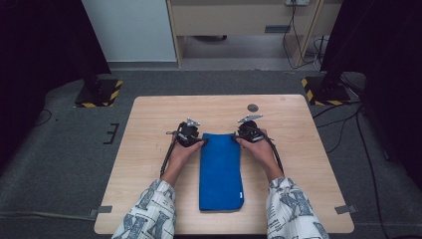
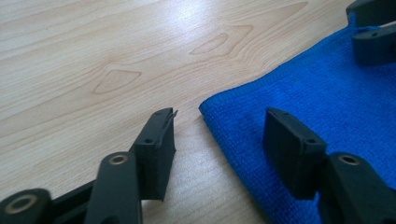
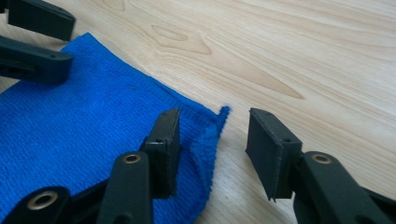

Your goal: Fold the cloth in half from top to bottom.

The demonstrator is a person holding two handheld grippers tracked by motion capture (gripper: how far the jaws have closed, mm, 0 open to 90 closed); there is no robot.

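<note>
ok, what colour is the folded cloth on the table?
Bright blue, plain with no pattern. The cloth shows best in the right gripper view.

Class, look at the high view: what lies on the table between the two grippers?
The far end of the folded blue towel lies between the left gripper and the right gripper, each at one far corner; the high view shows this.

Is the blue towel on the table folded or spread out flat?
Folded. The blue towel lies as a narrow strip, and in the right gripper view its far corner shows more than one layer, the top one curling up.
</note>
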